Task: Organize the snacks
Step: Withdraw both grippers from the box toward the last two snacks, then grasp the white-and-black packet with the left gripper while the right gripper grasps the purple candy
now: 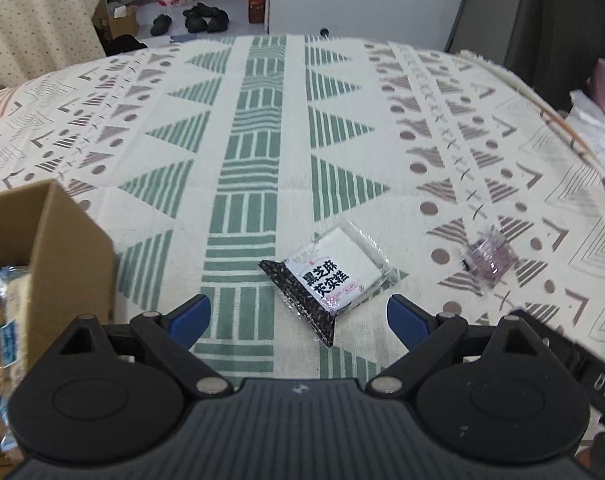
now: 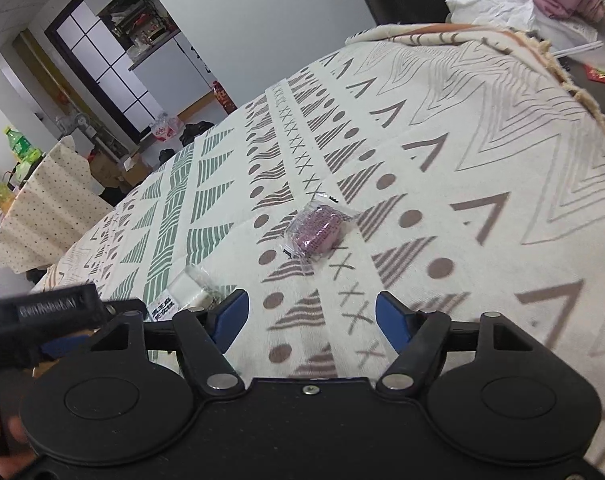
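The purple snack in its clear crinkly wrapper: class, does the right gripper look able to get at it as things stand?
Probably yes. The purple snack in its clear wrapper lies alone on the patterned cloth, ahead of the right gripper, whose jaws stand open and empty. Nothing lies between them.

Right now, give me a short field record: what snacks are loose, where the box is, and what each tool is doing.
surface: patterned cloth
loose snack 1: black-and-white packet, flat on the cloth, ahead of the left tool
loose snack 2: purple wrapped snack, flat on the cloth, ahead of the right tool
box: cardboard box, left of the left tool, packets already inside
left tool: open, empty
right tool: open, empty
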{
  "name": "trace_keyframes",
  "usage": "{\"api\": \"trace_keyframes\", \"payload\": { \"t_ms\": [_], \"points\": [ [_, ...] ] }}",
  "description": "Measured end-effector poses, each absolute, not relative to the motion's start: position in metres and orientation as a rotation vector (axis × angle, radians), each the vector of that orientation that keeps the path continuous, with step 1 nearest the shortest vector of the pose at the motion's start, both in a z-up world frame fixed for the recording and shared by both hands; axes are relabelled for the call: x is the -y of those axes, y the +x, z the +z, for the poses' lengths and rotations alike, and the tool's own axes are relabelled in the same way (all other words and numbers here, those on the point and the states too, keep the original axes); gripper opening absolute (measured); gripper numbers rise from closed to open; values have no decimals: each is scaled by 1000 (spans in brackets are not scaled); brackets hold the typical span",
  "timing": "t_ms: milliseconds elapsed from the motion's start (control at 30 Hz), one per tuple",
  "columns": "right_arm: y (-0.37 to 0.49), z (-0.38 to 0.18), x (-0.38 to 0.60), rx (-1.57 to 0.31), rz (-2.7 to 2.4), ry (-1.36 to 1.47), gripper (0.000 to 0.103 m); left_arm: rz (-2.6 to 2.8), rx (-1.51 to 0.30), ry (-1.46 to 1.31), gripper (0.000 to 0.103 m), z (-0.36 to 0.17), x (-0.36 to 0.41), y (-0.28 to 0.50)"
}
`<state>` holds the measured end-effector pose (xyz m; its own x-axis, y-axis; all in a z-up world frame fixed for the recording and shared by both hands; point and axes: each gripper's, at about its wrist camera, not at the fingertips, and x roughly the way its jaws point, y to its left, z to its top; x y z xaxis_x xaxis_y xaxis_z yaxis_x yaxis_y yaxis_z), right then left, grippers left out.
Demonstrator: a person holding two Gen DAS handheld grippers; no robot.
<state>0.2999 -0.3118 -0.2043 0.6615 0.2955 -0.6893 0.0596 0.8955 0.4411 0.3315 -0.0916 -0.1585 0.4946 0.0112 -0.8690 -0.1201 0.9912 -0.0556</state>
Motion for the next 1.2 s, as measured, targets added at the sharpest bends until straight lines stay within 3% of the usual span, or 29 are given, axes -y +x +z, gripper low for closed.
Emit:
{"api": "trace_keyframes", "payload": {
  "t_ms": [400, 833, 1200],
  "points": [
    [337, -225, 304, -852, 143, 453, 69, 55, -1088, -37, 95, -195, 100, 368],
    [364, -232, 296, -822, 157, 440, 69, 72, -1054, -96, 91, -195, 99, 383],
    [373, -232, 286, -817, 158, 408, 69, 104, -1051, -94, 52, -196, 97, 378]
  ]
}}
